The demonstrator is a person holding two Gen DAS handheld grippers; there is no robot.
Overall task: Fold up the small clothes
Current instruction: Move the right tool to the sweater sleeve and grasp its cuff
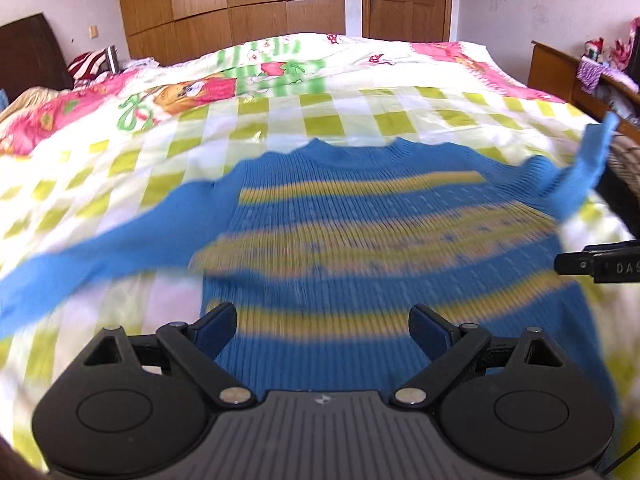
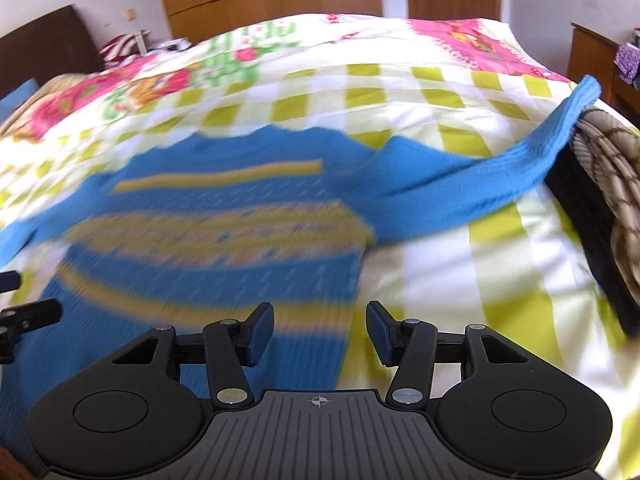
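Observation:
A small blue knit sweater with yellow stripes [image 1: 360,220] lies flat on the bed, neck away from me, sleeves spread to both sides. It also shows in the right wrist view [image 2: 224,240]. My left gripper [image 1: 322,328] is open and empty over the sweater's lower hem. My right gripper [image 2: 320,332] is open and empty over the sweater's lower right edge. The right sleeve [image 2: 520,164] reaches to the bed's right edge. The right gripper's side shows at the right of the left wrist view [image 1: 600,266]. Both views are blurred.
The bed has a green-checked and pink cartoon quilt [image 1: 280,120]. A brown patterned blanket [image 2: 612,184] hangs at the right bed edge. A wooden wardrobe [image 1: 228,4] and door [image 1: 404,0] stand behind. A dark headboard [image 1: 28,52] is at left.

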